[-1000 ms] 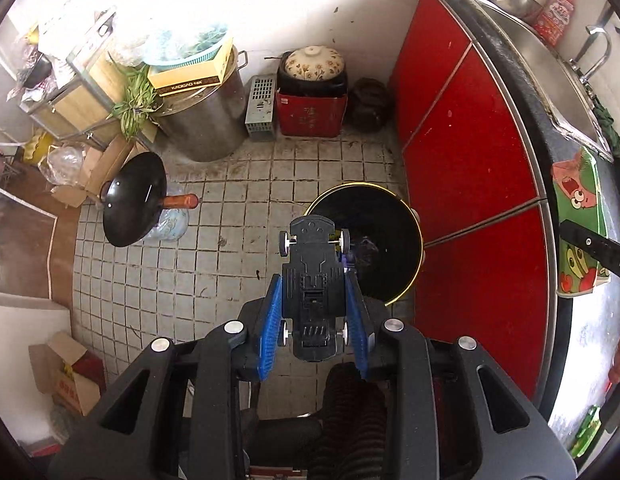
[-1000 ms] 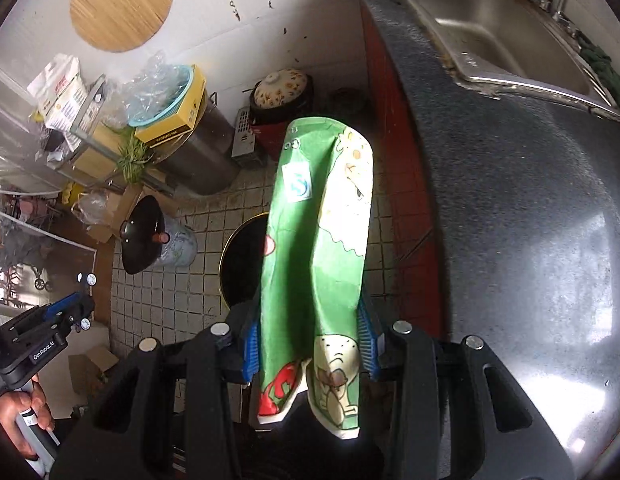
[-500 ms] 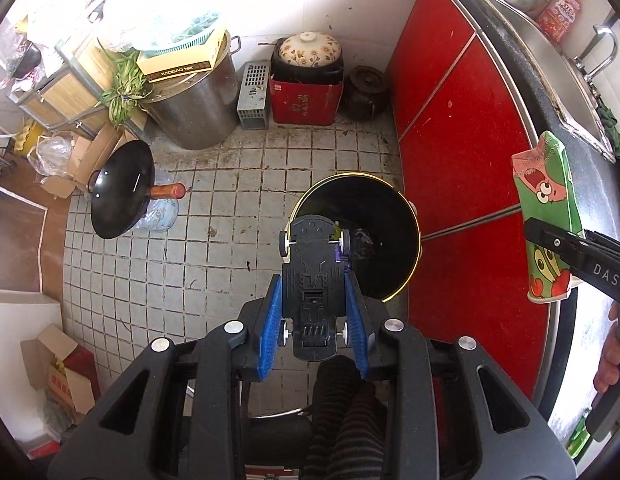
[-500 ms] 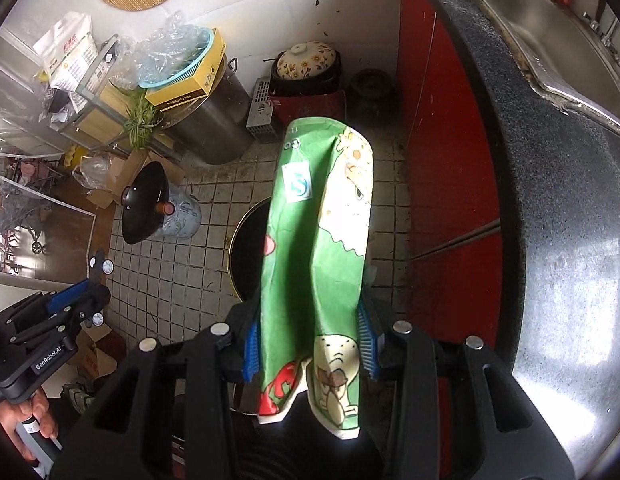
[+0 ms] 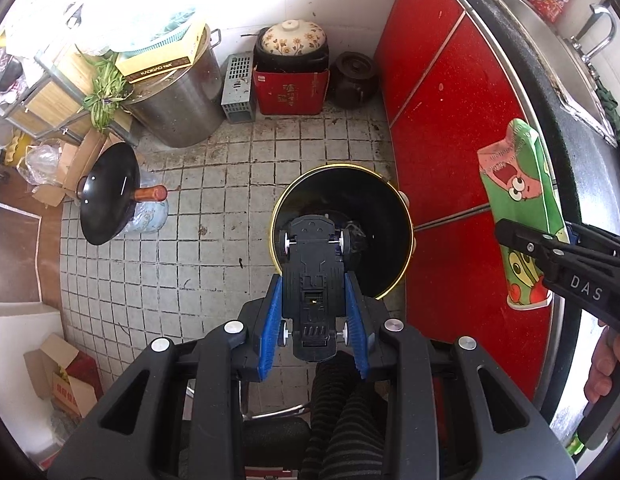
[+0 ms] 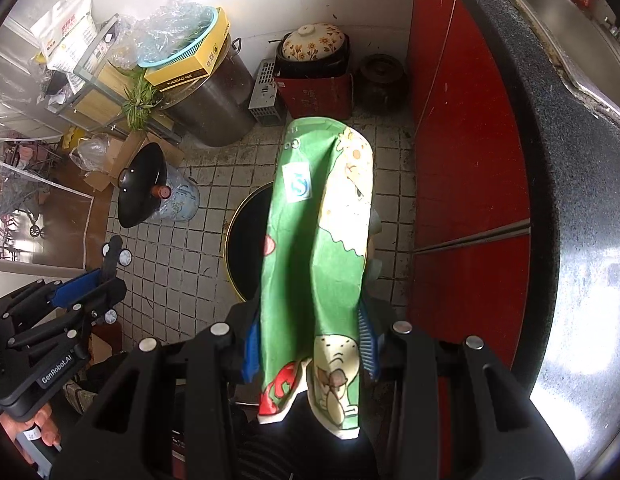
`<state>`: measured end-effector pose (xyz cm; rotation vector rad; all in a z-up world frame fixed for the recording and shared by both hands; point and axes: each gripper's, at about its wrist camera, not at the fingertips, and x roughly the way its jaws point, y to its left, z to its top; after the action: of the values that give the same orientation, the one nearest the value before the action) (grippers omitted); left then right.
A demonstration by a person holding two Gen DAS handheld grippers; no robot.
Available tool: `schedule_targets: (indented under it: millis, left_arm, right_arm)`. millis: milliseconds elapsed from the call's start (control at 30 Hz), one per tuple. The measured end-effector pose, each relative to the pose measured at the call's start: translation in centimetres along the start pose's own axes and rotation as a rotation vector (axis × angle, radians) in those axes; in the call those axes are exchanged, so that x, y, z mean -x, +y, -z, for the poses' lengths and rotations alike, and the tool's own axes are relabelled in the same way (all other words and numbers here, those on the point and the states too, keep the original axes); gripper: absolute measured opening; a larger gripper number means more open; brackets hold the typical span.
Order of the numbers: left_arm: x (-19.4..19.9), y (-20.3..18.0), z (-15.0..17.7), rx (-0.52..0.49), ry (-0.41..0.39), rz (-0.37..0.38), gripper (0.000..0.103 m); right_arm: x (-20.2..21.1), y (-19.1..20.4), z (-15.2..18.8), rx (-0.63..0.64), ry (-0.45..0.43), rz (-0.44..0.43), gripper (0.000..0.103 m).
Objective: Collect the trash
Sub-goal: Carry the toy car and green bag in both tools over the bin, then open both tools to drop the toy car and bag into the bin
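Observation:
My left gripper point(image 5: 313, 280) is shut on a black toy car point(image 5: 313, 280), held underside up with its front over the near rim of a round black trash bin point(image 5: 373, 216) with a gold rim on the tiled floor. My right gripper point(image 6: 313, 280) is shut on a crumpled green cartoon-printed carton point(image 6: 317, 240), held above the floor in front of the bin point(image 6: 246, 248). The carton point(image 5: 521, 208) and right gripper also show at the right of the left wrist view, beside the red cabinet. The left gripper shows at the lower left of the right wrist view point(image 6: 86, 280).
Red cabinet doors point(image 5: 441, 128) under a dark counter with a steel sink point(image 6: 549, 12) run along the right. Against the back wall stand a steel pot point(image 5: 178, 108), a red box with a floral clay pot point(image 5: 292, 72), and a dark jar point(image 5: 355, 80). A black wok point(image 5: 108, 192) rests on a container at left.
Both grippers have come lower and nearer the bin. The right gripper with the carton has moved off the counter edge toward the floor side. Both grips are unchanged.

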<state>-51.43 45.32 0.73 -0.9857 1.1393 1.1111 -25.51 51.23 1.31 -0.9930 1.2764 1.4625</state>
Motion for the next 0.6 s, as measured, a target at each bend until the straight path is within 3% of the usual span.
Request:
schedule_targets:
  millis: [167,233,300,333,400,500,600]
  left_arm:
    - [-1.0,-0.9,-0.4,-0.010,0.010,0.027,0.030]
    - [-1.1,-1.0,-0.7,-0.009,0.000,0.076,0.034]
    - [-0.7,-1.2,-0.8,-0.018,-0.028,0.033,0.093]
    - [-0.3,-1.5,-0.9,-0.025,-0.064,0.004,0.096]
    - [0.6,-1.7,-1.0,-0.046,-0.099,-0.026,0.096]
    - [1.5,-1.5,-1.6,-0.036,-0.108,-0.064,0.096]
    - [3.0,-2.0,-2.3,-0.039,-0.141,-0.065,0.096]
  right_arm:
    - [-1.0,-0.6,-1.1,-0.064,0.023,-0.055,0.039]
    - [-1.0,-0.6,-1.6,-0.093,0.020,-0.075,0.047]
    - [-0.4,-0.6,-2.1,-0.116,-0.007,-0.096,0.055]
    - [0.1,-0.5,-2.4,-0.124,-0.019,-0.109,0.071]
    - [1.8,-0.7,-2.7,-0.134,-0.067,-0.139,0.085]
    - [4.2,-1.9,-2.9,-0.174,-0.107,-0.195,0.091]
    - [8.2,-4.7,-1.5,-0.233,-0.209,-0.208,0.096]
